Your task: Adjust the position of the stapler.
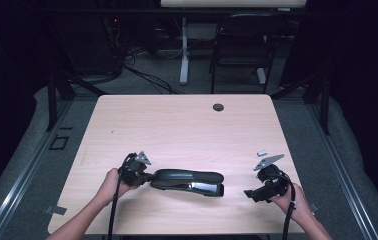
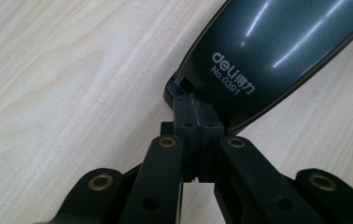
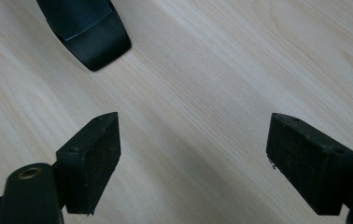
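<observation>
A long dark grey stapler (image 1: 189, 181) lies flat on the light wooden table (image 1: 177, 130), near its front edge. My left gripper (image 1: 149, 178) is at the stapler's left end. In the left gripper view that gripper (image 2: 195, 114) has its jaws closed together, their tips against the rounded end of the stapler (image 2: 268, 51), which bears white lettering. My right gripper (image 1: 249, 194) sits a short way off the stapler's right end, pointing towards it. In the right gripper view it (image 3: 193, 123) stands wide open over bare wood, with the stapler's tip (image 3: 88, 28) ahead at the upper left.
A small grey piece (image 1: 262, 152) lies on the table near the right edge, just behind my right gripper. A round cable hole (image 1: 218, 107) sits at the table's far edge. A dark chair (image 1: 242, 45) and desk legs stand beyond the table.
</observation>
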The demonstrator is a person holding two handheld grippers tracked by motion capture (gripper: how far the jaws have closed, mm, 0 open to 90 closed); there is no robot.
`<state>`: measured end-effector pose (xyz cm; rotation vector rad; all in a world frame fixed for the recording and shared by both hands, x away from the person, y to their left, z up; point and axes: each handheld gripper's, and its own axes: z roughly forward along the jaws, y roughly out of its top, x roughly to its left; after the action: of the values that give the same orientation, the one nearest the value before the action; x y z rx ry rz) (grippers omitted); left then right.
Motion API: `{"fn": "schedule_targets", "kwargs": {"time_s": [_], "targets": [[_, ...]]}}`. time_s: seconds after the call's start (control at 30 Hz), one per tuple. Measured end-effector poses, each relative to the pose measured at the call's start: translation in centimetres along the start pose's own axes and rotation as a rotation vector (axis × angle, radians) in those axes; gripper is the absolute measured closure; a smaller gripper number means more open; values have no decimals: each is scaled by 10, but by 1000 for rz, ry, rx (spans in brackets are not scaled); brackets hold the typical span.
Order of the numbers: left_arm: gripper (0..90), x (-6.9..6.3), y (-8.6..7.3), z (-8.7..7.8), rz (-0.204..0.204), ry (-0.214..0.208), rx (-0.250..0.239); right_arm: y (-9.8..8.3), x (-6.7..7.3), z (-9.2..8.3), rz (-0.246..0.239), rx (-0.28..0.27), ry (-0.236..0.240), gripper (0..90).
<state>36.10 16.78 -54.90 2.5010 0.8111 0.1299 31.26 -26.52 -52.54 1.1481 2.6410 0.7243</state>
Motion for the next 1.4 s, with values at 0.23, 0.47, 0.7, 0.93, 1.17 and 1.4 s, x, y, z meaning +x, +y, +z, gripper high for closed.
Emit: {"fn": "schedule_targets", "kwargs": {"time_s": [0.23,0.47,0.7,0.93,1.17,1.4], "targets": [[900,-5,1,1,-17,-8,-9,3,4,-3,-25,-24,-5,201],[716,-10,0,-12,-94,104,-15,5,9,-7,-34,-49,-12,208],[352,-12,2,-24,-161,126,-69,5,11,-7,-34,-49,-10,206],[153,-16,3,-27,-155,99,-99,8,9,-4,-21,-53,-8,201],[61,-27,9,-33,-133,96,-155,8,18,-7,-32,-69,-22,201],[2,-28,11,-31,-128,96,-176,8,18,-6,-25,-68,-18,198]]}}
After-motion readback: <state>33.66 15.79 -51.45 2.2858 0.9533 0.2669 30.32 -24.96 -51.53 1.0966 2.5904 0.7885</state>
